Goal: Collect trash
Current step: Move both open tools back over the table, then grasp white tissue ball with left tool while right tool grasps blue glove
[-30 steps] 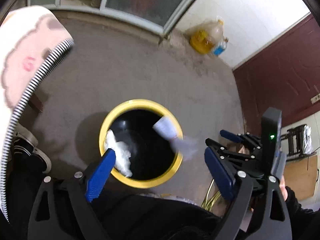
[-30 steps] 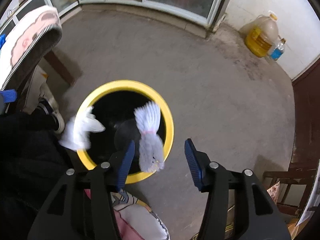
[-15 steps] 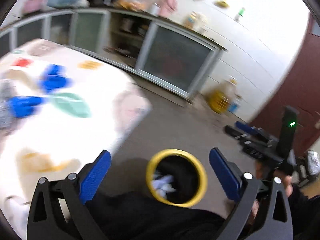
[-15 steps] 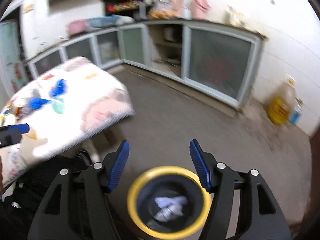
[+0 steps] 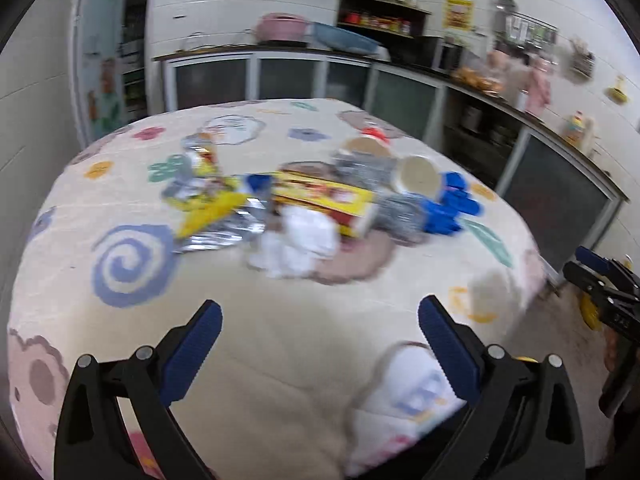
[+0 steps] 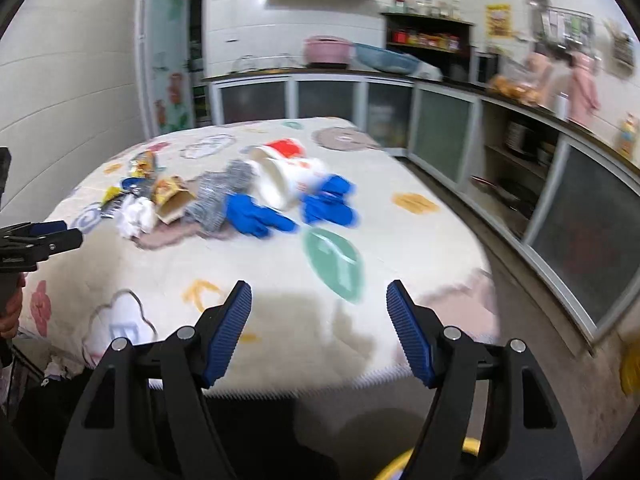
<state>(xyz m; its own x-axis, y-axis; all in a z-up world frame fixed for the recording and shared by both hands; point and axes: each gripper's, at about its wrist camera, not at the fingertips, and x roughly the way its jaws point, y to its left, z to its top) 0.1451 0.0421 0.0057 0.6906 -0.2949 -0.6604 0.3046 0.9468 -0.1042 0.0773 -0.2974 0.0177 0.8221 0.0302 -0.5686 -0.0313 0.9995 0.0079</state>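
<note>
Both claws are empty and spread wide, raised over the near edge of the table (image 5: 280, 344) and facing the litter heaped toward its middle. In the left wrist view the left claw (image 5: 320, 334) frames a crumpled white tissue (image 5: 298, 240) lying well ahead of it; just behind that sit a yellow-and-red carton (image 5: 328, 200), a flattened foil snack wrapper (image 5: 208, 220) to its left, a grey knitted cloth (image 5: 400, 210), blue gloves (image 5: 450, 206) and two tipped paper cups (image 5: 416, 176). From the right wrist view the right claw (image 6: 319, 316) hangs beyond the table's corner, and the same pile reads differently — the blue gloves (image 6: 288, 210) nearest, a large white tub with red print (image 6: 286, 180) on its side behind them, the tissue (image 6: 136, 214) farther left. A sliver of the yellow bin rim (image 6: 472, 446) shows at the bottom edge, below the table.

Judging by the empty claws and the pile not yet touched by either, the step in hand looks like the approach for a fresh pick. The next move likely calls for each claw to reach forward and down onto one separate piece — the tissue for the left, a glove or the tub for the right — then close gently, since everything is soft or light and pieces lie touching one another. The views are motion-blurred, so finer detail cannot be told.
</note>
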